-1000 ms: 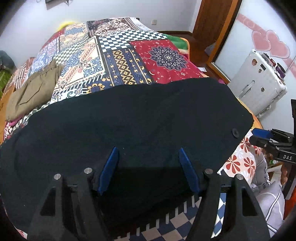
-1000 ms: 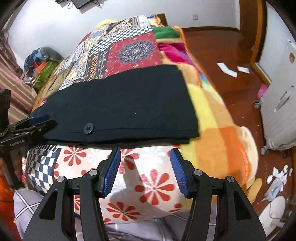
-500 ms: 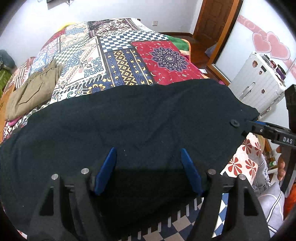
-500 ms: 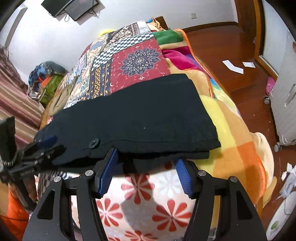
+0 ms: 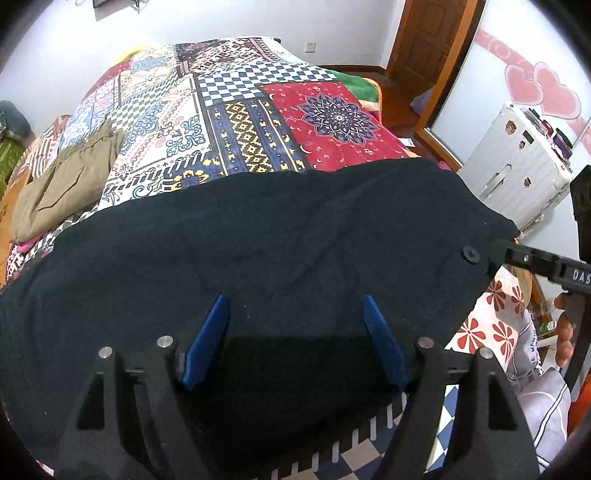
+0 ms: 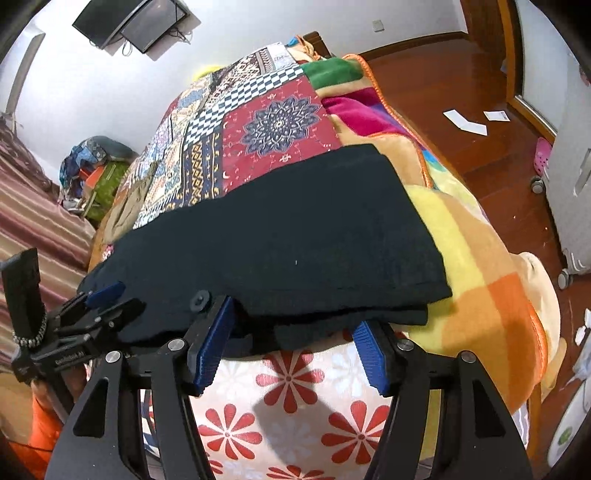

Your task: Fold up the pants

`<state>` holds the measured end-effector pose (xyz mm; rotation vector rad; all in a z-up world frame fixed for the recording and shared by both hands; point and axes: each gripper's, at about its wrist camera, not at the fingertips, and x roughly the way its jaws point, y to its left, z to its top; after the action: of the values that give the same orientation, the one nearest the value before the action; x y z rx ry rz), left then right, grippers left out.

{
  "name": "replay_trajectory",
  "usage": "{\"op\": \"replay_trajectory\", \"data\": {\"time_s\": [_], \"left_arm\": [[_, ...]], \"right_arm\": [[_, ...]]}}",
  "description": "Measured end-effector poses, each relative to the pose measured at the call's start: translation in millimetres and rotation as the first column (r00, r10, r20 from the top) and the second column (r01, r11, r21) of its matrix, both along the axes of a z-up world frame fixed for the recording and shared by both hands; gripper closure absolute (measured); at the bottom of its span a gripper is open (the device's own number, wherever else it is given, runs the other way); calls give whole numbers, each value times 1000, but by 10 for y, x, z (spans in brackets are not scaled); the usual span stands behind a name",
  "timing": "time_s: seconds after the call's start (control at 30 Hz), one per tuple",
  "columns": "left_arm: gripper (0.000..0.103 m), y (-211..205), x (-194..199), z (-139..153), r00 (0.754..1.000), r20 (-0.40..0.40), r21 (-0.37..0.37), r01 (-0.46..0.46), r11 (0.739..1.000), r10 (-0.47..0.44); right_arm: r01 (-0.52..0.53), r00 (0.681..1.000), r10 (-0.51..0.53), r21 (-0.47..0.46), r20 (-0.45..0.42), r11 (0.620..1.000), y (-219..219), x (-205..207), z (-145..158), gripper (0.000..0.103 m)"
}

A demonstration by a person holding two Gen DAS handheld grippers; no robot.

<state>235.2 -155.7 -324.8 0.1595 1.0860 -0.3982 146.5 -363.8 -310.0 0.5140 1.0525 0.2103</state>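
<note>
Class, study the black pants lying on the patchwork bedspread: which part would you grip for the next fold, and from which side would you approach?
Grip the black pants at the near edge by the button, coming from the foot of the bed. That edge overhangs the bedspread in stacked layers, probably giving a hand-held gripper something to pinch; the flat middle offers nothing.

The black pants (image 5: 277, 240) run off the left wrist view's left edge and hide much of the patchwork bedspread (image 5: 236, 122). The white suitcase (image 6: 576, 177) is cut by the right wrist view's edge (only its wheels and side show). The wall-mounted screen (image 6: 125, 22) is clipped at the top.
</note>
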Motion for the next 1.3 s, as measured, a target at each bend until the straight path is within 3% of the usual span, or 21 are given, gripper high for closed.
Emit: {"op": "replay_trajectory", "data": {"time_s": [0.23, 0.47, 0.53, 0.63, 0.73, 0.9, 1.03, 1.3], "left_arm": [[27, -32, -32, 20, 1000, -7, -22, 23, 1000, -23], [27, -131, -85, 29, 998, 1, -23, 62, 998, -62], [27, -124, -85, 35, 998, 0, -29, 60, 998, -60], [27, -102, -80, 47, 998, -4, -40, 55, 998, -55], [27, -82, -79, 69, 999, -5, -47, 49, 998, -49], [27, 28, -97, 188, 999, 25, -61, 28, 998, -27], [27, 212, -107, 336, 998, 63, -76, -5, 997, 10], [27, 878, -154, 567, 980, 130, -113, -135, 984, 149]], "right_arm": [[58, 998, -58, 20, 13, 998, -34, 121, 25, 43], [124, 992, -122, 98, -23, 988, -172, 217, -182, 45], [139, 990, -138, 76, -10, 987, -195, 222, -172, 64], [129, 992, -129, 34, 14, 991, -185, 220, -124, 84], [106, 993, -106, -7, 48, 994, -151, 211, -57, 91], [75, 991, -63, -94, 122, 993, -30, 225, 137, 94], [55, 983, -36, -102, 180, 993, 61, 293, 354, 95], [-31, 946, 78, -150, 316, 988, 563, 451, 873, 96]]}}
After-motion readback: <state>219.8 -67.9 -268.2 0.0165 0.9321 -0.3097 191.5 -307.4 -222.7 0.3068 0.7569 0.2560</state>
